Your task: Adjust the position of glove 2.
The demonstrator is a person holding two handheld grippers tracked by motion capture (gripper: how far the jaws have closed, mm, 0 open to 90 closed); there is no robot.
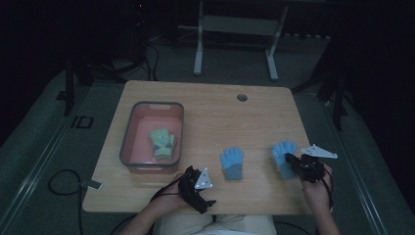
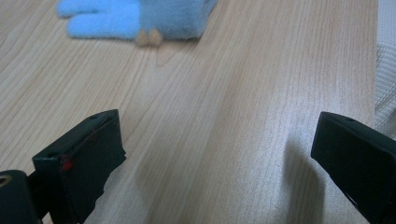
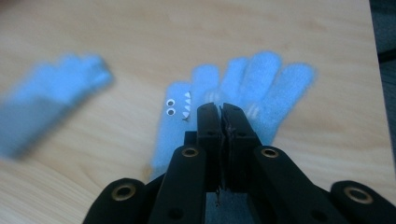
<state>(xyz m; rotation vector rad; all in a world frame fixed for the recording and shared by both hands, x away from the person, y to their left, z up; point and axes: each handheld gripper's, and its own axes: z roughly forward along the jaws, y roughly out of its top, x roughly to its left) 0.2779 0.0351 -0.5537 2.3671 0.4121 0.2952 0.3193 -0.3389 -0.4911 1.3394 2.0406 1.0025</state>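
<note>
Fuzzy blue glove (image 3: 243,88), googly eyes, flat on wood-grain table (image 1: 215,105). Right gripper (image 3: 222,112) jaws together above it. Left gripper (image 2: 215,154) jaws apart. Green gloves (image 1: 163,143) in pink tub (image 1: 128,128).

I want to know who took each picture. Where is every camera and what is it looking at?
High view: above the table, looking down; forearms and both grippers show.
Left gripper view: on the left gripper, facing the tabletop; its fingers stand apart.
Right gripper view: on the right gripper, over a blue glove; fingers together.
Shared: the middle glove.
</note>
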